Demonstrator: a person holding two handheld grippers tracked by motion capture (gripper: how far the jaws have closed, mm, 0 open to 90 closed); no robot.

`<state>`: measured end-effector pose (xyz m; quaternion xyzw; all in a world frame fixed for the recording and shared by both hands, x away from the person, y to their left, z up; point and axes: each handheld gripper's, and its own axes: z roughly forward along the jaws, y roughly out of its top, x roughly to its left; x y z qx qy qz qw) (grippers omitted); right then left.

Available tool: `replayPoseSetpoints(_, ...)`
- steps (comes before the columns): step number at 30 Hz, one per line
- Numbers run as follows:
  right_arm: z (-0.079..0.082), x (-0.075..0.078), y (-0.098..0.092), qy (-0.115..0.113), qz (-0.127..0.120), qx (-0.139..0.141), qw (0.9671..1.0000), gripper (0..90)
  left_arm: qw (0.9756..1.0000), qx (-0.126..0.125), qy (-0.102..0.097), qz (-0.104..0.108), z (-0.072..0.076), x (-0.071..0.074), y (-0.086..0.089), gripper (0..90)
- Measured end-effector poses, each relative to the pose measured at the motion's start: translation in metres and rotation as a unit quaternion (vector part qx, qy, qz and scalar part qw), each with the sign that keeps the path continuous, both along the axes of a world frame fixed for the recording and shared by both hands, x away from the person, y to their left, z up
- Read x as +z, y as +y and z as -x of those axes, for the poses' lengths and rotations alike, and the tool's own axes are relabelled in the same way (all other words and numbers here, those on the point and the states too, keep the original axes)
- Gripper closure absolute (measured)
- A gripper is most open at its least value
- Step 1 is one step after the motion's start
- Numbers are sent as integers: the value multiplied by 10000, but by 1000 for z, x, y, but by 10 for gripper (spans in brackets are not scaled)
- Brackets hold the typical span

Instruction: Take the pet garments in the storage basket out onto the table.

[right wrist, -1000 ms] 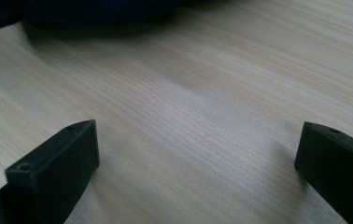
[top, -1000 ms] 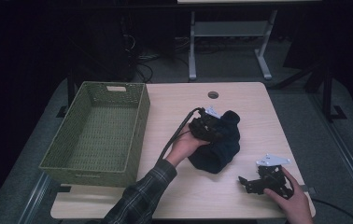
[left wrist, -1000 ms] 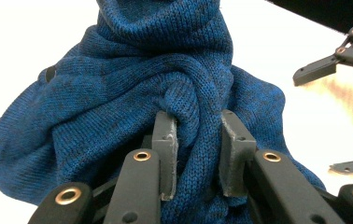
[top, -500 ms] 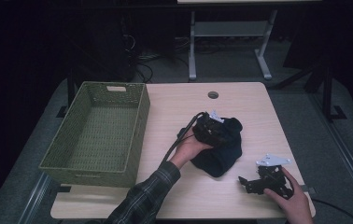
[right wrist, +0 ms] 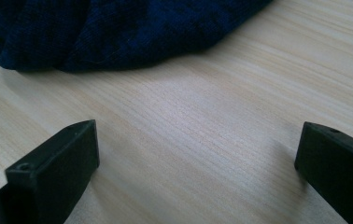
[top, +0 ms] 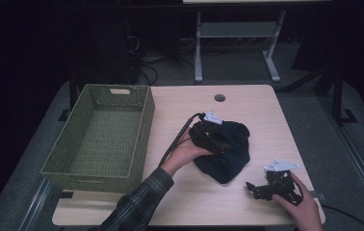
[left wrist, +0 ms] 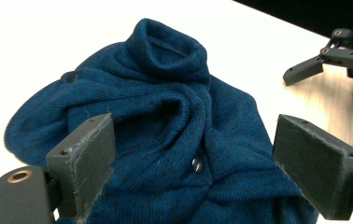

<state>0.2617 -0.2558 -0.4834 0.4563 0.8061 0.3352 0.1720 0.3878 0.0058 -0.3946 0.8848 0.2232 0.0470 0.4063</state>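
Left gripper (left wrist: 193,154): jaws had just opened wide over the sweater (left wrist: 165,121), holding nothing.
Right gripper (right wrist: 195,154): open, empty, at 5 o'clock.
Risk: a shallow pinch could let loose folds slip free.

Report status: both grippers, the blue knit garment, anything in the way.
Left gripper just opened over blue knit garment, nothing gripped. Right gripper open, resting on table. Nothing in the way.

Sweater (top: 227,153) mid-table (top: 247,103), basket (top: 98,137) left of it, right gripper (top: 257,188) near its right.
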Motion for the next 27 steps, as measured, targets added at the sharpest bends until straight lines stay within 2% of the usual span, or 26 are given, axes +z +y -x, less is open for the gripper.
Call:
replayPoseSetpoints(5, 0, 0, 0, 4, -6, -1, 10000, 0, 10000, 45, -39, 34, 5, 5, 14, 130)
replayPoseSetpoints(10, 0, 0, 0, -1, -4, -2, 10000, 0, 9997, 157, -83, 155, 9, 8, 30, 130)
replayPoseSetpoints(19, 0, 0, 0, 1, -11, -7, 10000, 0, 9986, 420, -156, 267, 23, 2, 62, 129)
replayPoseSetpoints(21, 0, 0, 0, 1, -11, -7, 10000, 0, 9987, 424, -182, 230, 27, 2, 69, 129)
replayPoseSetpoints(27, 0, 0, 0, -1, -10, -5, 10000, 0, 9978, 559, -231, 264, 41, -6, 83, 129)
